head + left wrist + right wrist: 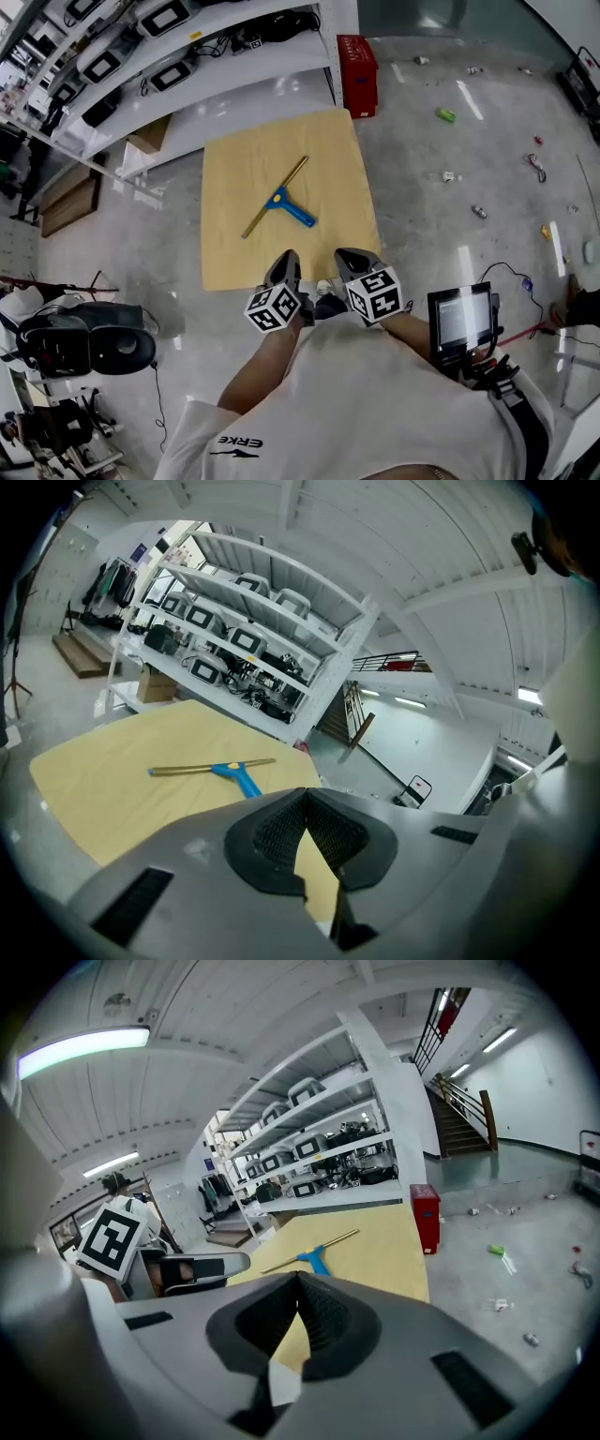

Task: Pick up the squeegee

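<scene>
Brass-coloured bar and blue plastic handle mark out the T-shaped squeegee (278, 198), which is seen in the head view lying flat near the middle of a tan square board (234, 253) spread on the grey floor. The grey left gripper (289, 257) and the grey right gripper (351, 255) are held side by side over the near edge of that board, well apart from the tool. The step in hand is judged to be the approach; nothing is yet touched. Only this view gives the full gap to be closed and the red box (357, 75) at the far edge.

In the left gripper view, the left gripper (305, 795) is shown pressed together and empty, with the squeegee (230, 769) far ahead and to the left. A white shelving rack (253, 639) is shown behind the board, side-on, as the head view cannot show it.

In the right gripper view, the right gripper (300, 1277) is likewise seen with tips touching and nothing pinched, the squeegee (314, 1258) just above its tips in the picture. A spreading of one claw and a reach to the blue handle are called for next.
</scene>
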